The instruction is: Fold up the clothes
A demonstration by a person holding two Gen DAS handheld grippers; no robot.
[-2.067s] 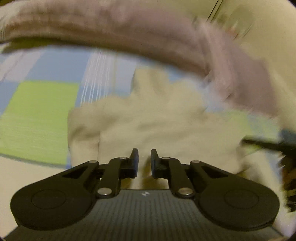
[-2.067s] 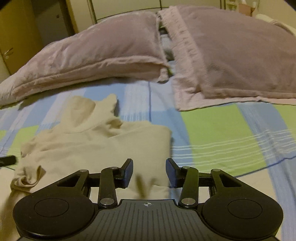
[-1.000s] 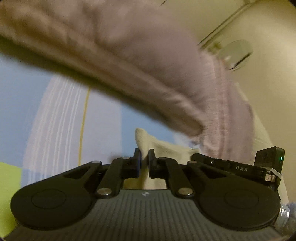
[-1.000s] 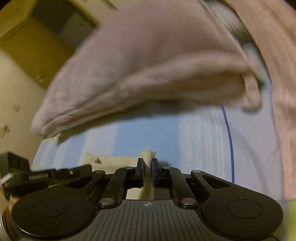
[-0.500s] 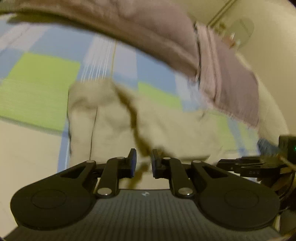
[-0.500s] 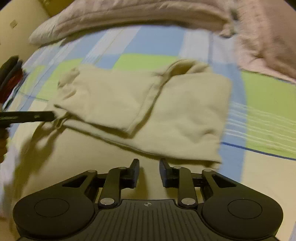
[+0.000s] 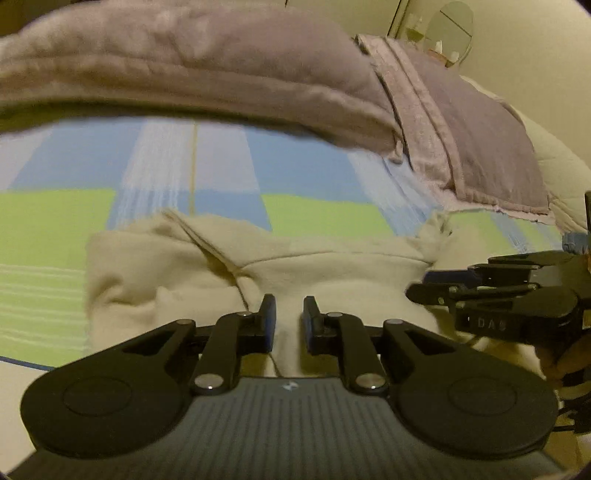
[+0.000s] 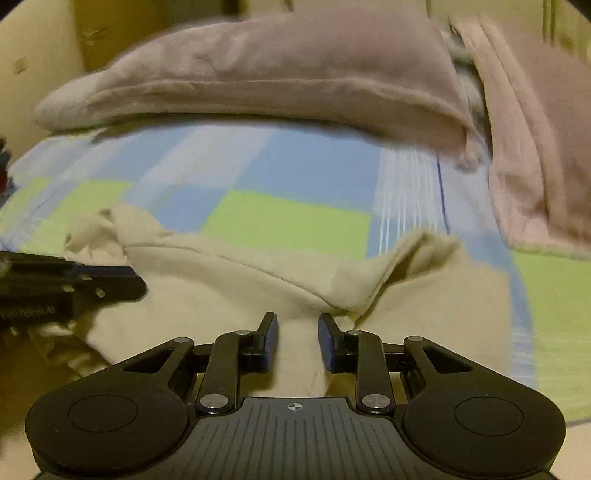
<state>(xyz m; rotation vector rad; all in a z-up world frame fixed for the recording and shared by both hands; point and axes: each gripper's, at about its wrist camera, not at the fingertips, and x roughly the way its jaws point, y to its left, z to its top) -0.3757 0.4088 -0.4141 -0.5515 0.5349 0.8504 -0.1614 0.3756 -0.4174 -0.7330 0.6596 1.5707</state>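
A cream garment point(image 7: 332, 273) lies partly folded on the checked bed sheet, also in the right wrist view point(image 8: 236, 288). My left gripper point(image 7: 289, 314) hovers low over the garment's near edge, jaws slightly apart with nothing between them. My right gripper point(image 8: 297, 328) is open over the same near edge, empty. Each gripper shows side-on in the other's view: the right one at the right point(image 7: 498, 295), the left one at the left point(image 8: 74, 284).
The sheet point(image 8: 288, 218) is blue, green and white checked. Two mauve pillows point(image 7: 207, 70) point(image 8: 280, 74) lie across the far side, with a mauve blanket point(image 8: 535, 147) at the right. A round mirror point(image 7: 448, 29) hangs on the far wall.
Both grippers held a garment edge near the pillows a second ago, let it go and drew back. They now sit lower and closer over the garment's near edge.
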